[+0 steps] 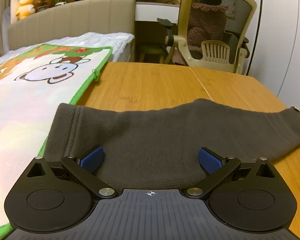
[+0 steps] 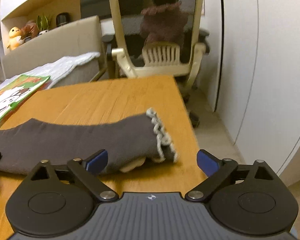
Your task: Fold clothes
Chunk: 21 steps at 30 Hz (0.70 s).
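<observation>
A dark grey knitted garment (image 1: 160,136) lies folded in a long band across the wooden table (image 1: 150,84). My left gripper (image 1: 151,158) hovers over its near left part, jaws wide apart, blue pads clear of the cloth. In the right wrist view the same garment (image 2: 80,138) ends at a pale lace-trimmed hem (image 2: 160,134) with a beige patch under it. My right gripper (image 2: 152,161) stands open at that end, its left pad (image 2: 97,161) over the cloth, its right pad (image 2: 207,163) over bare wood.
A cartoon-print mat with a green border (image 1: 40,92) lies on the table's left side, touching the garment. A beige office chair (image 2: 160,40) stands behind the table's far edge. The table's right edge (image 2: 190,120) runs close to the garment's hem. A bed and shelf sit behind.
</observation>
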### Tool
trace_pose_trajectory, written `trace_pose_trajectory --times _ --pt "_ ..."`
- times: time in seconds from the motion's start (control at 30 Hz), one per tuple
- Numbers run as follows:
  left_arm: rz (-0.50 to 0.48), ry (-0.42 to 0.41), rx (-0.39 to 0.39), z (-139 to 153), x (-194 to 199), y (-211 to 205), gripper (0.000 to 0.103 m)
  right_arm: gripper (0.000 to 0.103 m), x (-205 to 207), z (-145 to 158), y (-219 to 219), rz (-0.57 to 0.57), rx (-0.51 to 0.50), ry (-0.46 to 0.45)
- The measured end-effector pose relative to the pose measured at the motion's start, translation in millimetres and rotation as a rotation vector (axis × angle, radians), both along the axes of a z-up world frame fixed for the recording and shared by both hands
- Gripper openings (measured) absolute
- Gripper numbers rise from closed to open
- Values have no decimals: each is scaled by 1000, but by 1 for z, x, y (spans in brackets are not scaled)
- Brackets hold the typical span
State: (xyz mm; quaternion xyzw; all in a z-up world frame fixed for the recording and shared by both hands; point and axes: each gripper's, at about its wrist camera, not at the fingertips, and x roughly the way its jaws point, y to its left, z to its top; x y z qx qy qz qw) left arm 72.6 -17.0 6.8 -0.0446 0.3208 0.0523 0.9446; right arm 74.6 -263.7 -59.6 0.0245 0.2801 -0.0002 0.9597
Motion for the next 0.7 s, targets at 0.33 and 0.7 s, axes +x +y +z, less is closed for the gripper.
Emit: trace_pose_trajectory --times 0.33,0.7 --pt "-11 6 -2 1 -12 -2 103 103 21 15 39 197 125 -49" --pt "-5 5 2 2 -25 -6 103 103 27 -12 80 258 -16 122"
